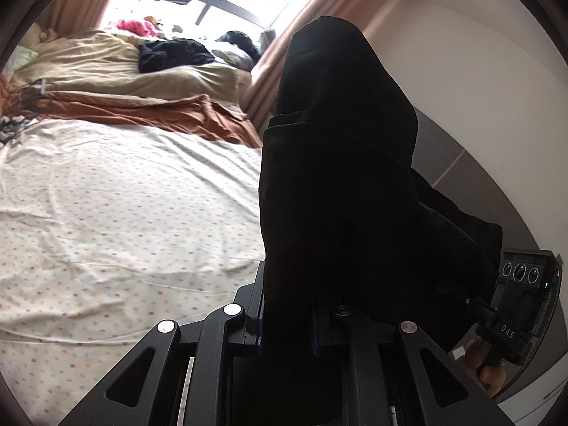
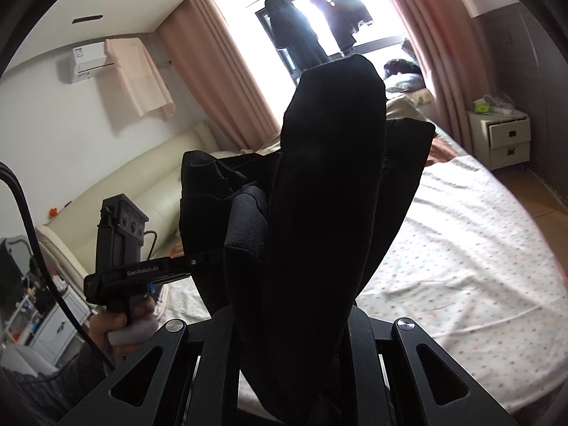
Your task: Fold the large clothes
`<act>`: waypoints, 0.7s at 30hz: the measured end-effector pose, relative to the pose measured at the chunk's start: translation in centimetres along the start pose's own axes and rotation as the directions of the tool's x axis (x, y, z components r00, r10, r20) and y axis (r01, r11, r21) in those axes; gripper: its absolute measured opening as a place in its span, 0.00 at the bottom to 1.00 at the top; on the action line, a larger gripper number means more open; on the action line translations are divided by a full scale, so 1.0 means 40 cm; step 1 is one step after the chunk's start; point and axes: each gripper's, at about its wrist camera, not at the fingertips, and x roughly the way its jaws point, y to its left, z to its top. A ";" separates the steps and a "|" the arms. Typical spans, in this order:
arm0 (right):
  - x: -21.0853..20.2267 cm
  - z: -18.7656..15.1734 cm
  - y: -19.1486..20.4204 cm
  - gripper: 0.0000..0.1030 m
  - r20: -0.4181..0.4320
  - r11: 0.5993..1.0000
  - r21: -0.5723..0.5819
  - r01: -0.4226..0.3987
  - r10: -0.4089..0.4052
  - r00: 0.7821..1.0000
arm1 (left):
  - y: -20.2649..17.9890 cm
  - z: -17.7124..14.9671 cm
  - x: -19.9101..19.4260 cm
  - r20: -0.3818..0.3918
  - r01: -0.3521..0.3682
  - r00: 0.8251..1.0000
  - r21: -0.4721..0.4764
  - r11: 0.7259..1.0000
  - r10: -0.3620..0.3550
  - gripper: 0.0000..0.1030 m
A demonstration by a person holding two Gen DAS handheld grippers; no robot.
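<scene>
A large black garment [image 1: 337, 177] hangs bunched between both grippers, held up above the bed. My left gripper [image 1: 289, 319] is shut on the black garment; its fingers are mostly buried in the cloth. My right gripper [image 2: 294, 319] is shut on the same garment [image 2: 319, 195], which drapes over and hides its fingertips. The left gripper also shows in the right wrist view [image 2: 198, 266], clamped on the cloth's left edge. The right gripper's body shows in the left wrist view [image 1: 511, 301] at the far right.
A bed with a dotted white sheet [image 1: 124, 213] lies below. Tan and rust-brown bedding [image 1: 142, 106] and a pile of dark clothes [image 1: 174, 53] lie at its far end by the window. A white nightstand [image 2: 504, 138] stands at the right, a cream headboard [image 2: 124, 184] at the left.
</scene>
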 end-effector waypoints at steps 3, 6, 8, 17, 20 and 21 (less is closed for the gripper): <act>-0.057 0.001 -0.037 0.14 0.018 0.999 -0.003 0.040 -0.039 0.999 | -0.062 -0.009 0.050 -0.022 0.032 0.999 0.015 0.999 -0.032 0.18; -0.113 -0.001 -0.075 0.13 0.034 0.997 0.002 0.079 -0.079 0.996 | -0.123 -0.019 0.102 -0.047 0.064 0.997 0.027 0.998 -0.062 0.18; -0.140 -0.003 -0.094 0.13 0.042 0.995 0.009 0.099 -0.100 0.994 | -0.163 -0.027 0.136 -0.065 0.081 0.995 0.036 0.996 -0.079 0.18; -0.264 -0.012 -0.161 0.13 0.073 0.981 0.045 0.188 -0.191 0.979 | -0.279 -0.047 0.258 -0.128 0.176 0.977 0.046 0.983 -0.169 0.18; -0.289 -0.006 -0.189 0.13 0.064 0.974 0.055 0.221 -0.224 0.972 | -0.307 -0.047 0.304 -0.156 0.208 0.967 0.036 0.977 -0.200 0.18; -0.295 -0.003 -0.199 0.13 0.061 0.971 0.055 0.232 -0.235 0.970 | -0.320 -0.051 0.322 -0.165 0.215 0.964 0.034 0.976 -0.207 0.18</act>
